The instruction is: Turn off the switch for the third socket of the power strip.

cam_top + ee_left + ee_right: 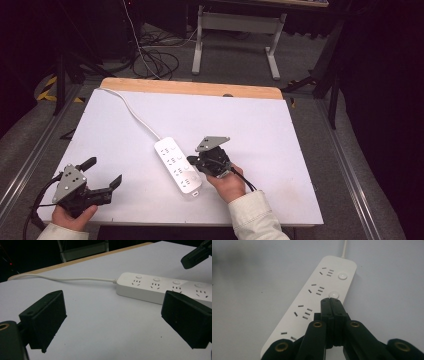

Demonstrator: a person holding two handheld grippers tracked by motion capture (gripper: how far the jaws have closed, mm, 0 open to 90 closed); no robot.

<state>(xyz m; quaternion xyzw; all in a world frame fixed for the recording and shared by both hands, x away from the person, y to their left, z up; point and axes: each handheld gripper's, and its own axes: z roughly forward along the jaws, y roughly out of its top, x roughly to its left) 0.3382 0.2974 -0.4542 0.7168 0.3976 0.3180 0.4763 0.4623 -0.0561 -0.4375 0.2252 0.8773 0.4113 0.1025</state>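
White power strip (178, 165): flat on the white table (260, 130), near the middle, long axis running diagonally away from the near edge. Four socket groups along the top face, each paired with a round button (342, 276). White cable (131, 111) leaving the far end of the strip, curving off toward the far left corner of the table by the wooden edge strip (190, 88).

Right gripper (331, 300): directly over the right-hand side of the strip, jaws pressed together with nothing between them. Tips placed over the button row, just short of the second button from the cable end; contact with the strip probably not made, but not clear from this angle. Grey three-cornered plate (212, 143) on top of it.

Left gripper (102, 173): well to the left of the strip, near the front edge of the table, jaws spread wide and empty, pointing toward the strip. Bare table surface between them.
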